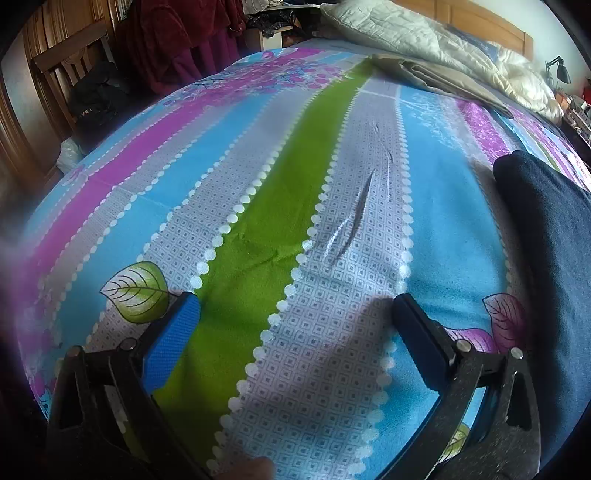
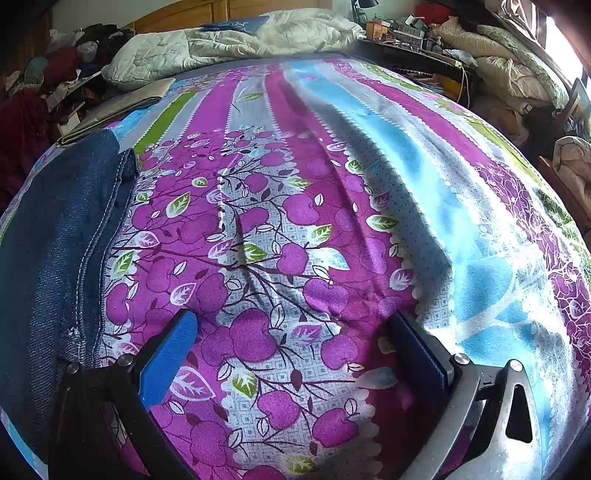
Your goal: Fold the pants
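Dark blue denim pants [image 1: 546, 258] lie on the bed at the right edge of the left wrist view; in the right wrist view the same pants [image 2: 55, 229] fill the left side, a stitched seam running down them. My left gripper [image 1: 295, 306] hovers open over the striped bedsheet, left of the pants, nothing between its blue pads. My right gripper [image 2: 291, 325] is open too, above the purple floral part of the sheet, just right of the pants. Neither gripper touches the denim.
The bedsheet [image 1: 258, 184] has small creases. A folded beige cloth [image 1: 436, 77] and a white quilt [image 1: 424, 33] lie at the head of the bed. A wooden chair [image 1: 74, 74] stands left. A cluttered desk [image 2: 424, 33] and piled bedding [image 2: 517, 66] sit right.
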`<state>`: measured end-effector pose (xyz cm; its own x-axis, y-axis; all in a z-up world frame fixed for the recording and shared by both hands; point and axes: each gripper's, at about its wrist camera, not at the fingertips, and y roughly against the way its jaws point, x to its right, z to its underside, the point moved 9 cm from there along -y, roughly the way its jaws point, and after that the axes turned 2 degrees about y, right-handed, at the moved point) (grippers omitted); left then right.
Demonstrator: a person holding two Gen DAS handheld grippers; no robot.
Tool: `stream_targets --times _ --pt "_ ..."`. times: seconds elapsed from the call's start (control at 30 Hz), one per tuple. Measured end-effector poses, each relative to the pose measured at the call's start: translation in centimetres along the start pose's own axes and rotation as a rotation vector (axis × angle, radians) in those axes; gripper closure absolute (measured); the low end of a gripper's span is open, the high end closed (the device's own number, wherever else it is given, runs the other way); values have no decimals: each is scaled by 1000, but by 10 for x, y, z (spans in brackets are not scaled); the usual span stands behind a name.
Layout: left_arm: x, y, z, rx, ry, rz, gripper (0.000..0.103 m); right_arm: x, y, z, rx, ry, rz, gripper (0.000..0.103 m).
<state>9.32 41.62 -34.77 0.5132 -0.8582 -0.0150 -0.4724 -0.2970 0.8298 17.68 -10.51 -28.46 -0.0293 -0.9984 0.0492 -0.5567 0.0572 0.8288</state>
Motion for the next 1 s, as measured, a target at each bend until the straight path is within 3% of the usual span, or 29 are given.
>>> stream_targets --times 1.0 --pt "0 -1 0 -2 1 -1 0 6 3 3 7 4 2 0"
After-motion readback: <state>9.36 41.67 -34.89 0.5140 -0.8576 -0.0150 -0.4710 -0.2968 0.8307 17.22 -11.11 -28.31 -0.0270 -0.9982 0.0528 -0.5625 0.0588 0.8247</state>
